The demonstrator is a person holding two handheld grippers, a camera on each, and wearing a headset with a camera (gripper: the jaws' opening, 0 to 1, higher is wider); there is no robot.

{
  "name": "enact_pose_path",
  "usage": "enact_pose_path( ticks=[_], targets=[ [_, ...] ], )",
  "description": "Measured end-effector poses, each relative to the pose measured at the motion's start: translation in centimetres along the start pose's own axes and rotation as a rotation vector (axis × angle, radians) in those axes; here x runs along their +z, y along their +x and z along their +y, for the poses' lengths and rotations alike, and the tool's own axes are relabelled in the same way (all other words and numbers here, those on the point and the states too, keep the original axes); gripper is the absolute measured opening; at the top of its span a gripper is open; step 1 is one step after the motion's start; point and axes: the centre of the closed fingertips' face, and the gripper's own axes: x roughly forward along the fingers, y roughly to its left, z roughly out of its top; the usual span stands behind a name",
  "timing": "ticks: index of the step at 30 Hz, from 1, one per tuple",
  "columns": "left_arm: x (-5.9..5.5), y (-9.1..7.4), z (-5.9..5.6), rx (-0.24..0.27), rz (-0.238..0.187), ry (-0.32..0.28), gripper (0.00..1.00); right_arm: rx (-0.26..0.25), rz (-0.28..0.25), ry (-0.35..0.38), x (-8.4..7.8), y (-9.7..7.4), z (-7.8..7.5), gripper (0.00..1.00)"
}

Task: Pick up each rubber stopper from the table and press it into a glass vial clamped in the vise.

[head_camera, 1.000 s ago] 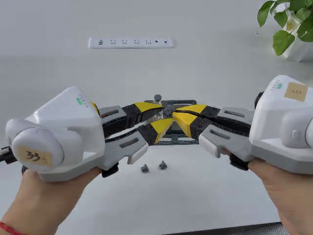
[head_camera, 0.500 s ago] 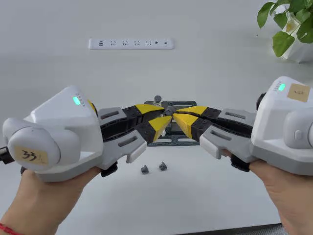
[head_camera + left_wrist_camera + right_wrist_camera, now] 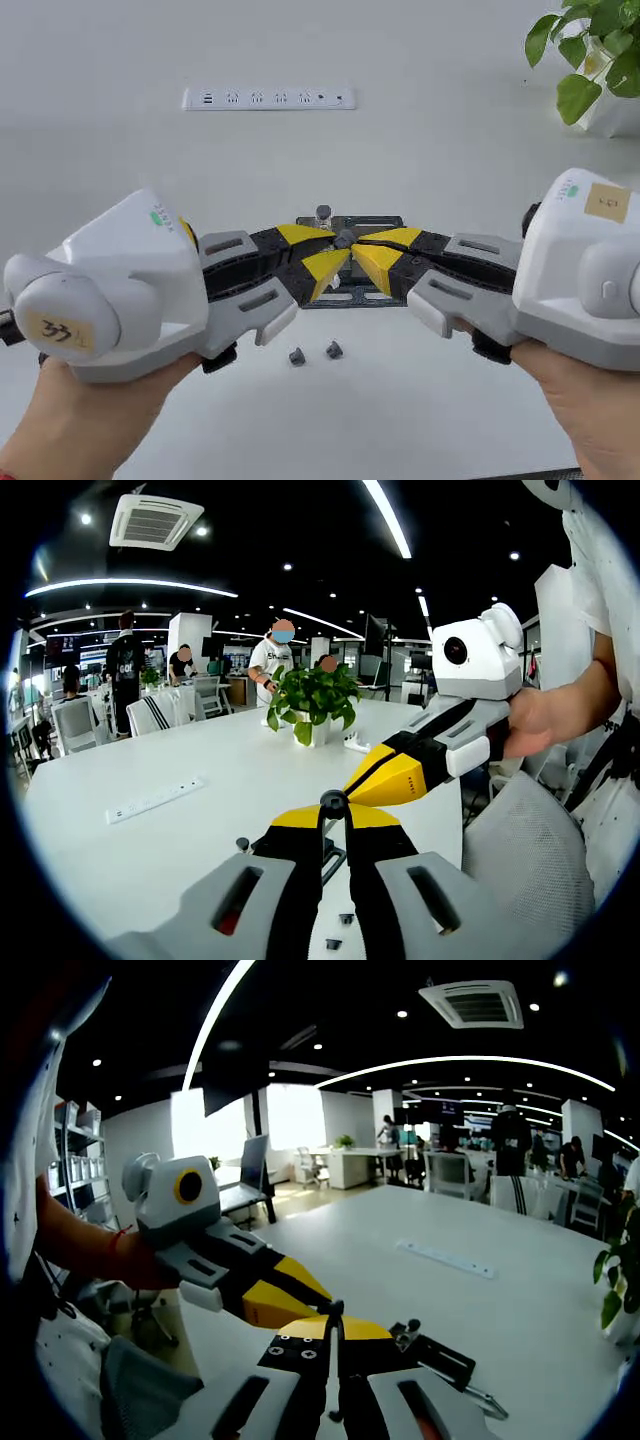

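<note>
Left gripper (image 3: 332, 250) has its jaws clamped on a grey rubber stopper (image 3: 345, 239), held just above the vise (image 3: 352, 296); the left gripper view shows that pinch plainly, the stopper (image 3: 333, 802) seated at the yellow tips; right gripper (image 3: 368, 248) meets it tip to tip over the vise, and its own view shows its jaws pressed together (image 3: 335, 1322), though whether they also nip the stopper cannot be told; in the head view a capped glass vial (image 3: 323, 214) stands at the vise's far edge; two loose stoppers (image 3: 297, 356) lie on the table just nearside of the vise, and a power strip (image 3: 268, 97) lies well beyond it.
</note>
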Motion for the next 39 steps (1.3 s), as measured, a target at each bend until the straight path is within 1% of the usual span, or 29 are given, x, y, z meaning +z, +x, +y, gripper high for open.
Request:
enact_pose_path(
  ticks=[5,8,10,11,12,13,14,15,17,18,20,22,23,24,25,26,27,29,31,33,34,39],
  targets=[
    [0.0,0.0,-0.3,-0.019,0.006,0.004,0.04,0.029,0.009,-0.009,-0.1,-0.1,0.1,0.0],
    [0.0,-0.2,-0.5,-0.039,0.007,0.008,0.04,0.06,0.019,-0.022,-0.1,-0.3,0.3,0.0],
    [-0.1,-0.3,-0.5,-0.05,0.009,0.011,0.04,0.079,0.015,-0.031,0.2,-0.6,0.2,0.0],
    [-0.1,-0.4,-0.4,-0.056,0.012,0.016,0.04,0.114,0.015,-0.024,0.3,-0.9,0.5,0.01],
    [0.0,-0.5,-0.4,-0.061,0.012,0.015,0.04,0.126,0.016,-0.023,0.4,-1.1,0.5,0.02],
    [0.0,-0.6,-0.4,-0.072,0.01,0.014,0.04,0.138,0.011,-0.037,0.6,-1.3,0.5,0.04],
    [0.1,-0.8,-0.5,-0.087,0.009,0.018,0.04,0.178,0.017,-0.056,0.6,-1.6,0.7,0.05],
    [0.3,-0.9,-0.6,-0.102,0.009,0.015,0.04,0.214,0.026,-0.055,0.6,-1.8,0.9,0.08],
    [0.7,-1.1,-1.1,-0.146,0.002,0.012,0.04,0.27,0.027,-0.079,0.8,-2.3,1.1,0.12],
    [0.8,-1.3,-1.4,-0.165,0.008,0.021,0.04,0.316,0.03,-0.077,1.0,-2.7,1.5,0.13],
    [1.1,-1.5,-2.1,-0.215,0.011,0.021,0.04,0.362,0.022,-0.09,1.1,-3.0,1.3,0.12],
    [1.4,-1.8,-2.5,-0.239,0.011,0.027,0.04,0.411,0.008,-0.096,1.7,-3.5,2.0,0.11],
    [1.7,-1.9,-2.9,-0.263,0.007,0.021,0.03,0.438,0.006,-0.091,1.9,-3.7,2.3,0.11],
    [1.9,-2.1,-3.0,-0.273,0.005,0.014,0.03,0.46,0.008,-0.087,2.0,-3.9,2.6,0.12],
    [2.1,-2.2,-3.2,-0.29,0.001,0.007,0.03,0.471,0.007,-0.093,2.1,-4.0,2.6,0.12],
    [2.5,-2.3,-3.7,-0.316,-0.008,-0.008,0.03,0.484,0.007,-0.092,2.3,-4.1,2.7,0.12],
    [2.6,-2.4,-3.7,-0.32,-0.009,-0.007,0.03,0.495,0.006,-0.088,2.4,-4.1,2.8,0.12],
    [3.2,-2.6,-4.1,-0.343,-0.023,-0.024,0.03,0.523,-0.005,-0.085,2.8,-4.4,3.1,0.13],
    [3.8,-2.7,-4.1,-0.35,-0.046,-0.045,0.03,0.559,-0.014,-0.074,3.2,-4.7,3.6,0.13],
    [4.2,-2.9,-4.2,-0.36,-0.061,-0.065,0.03,0.566,-0.021,-0.076,3.4,-4.7,3.6,0.13],
    [4.4,-2.9,-4.3,-0.364,-0.069,-0.065,0.03,0.572,-0.025,-0.072,3.5,-4.8,3.7,0.13],
    [5.0,-3.1,-4.3,-0.377,-0.093,-0.093,0.03,0.598,-0.046,-0.06,4.1,-5.0,4.1,0.12]
  ],
)
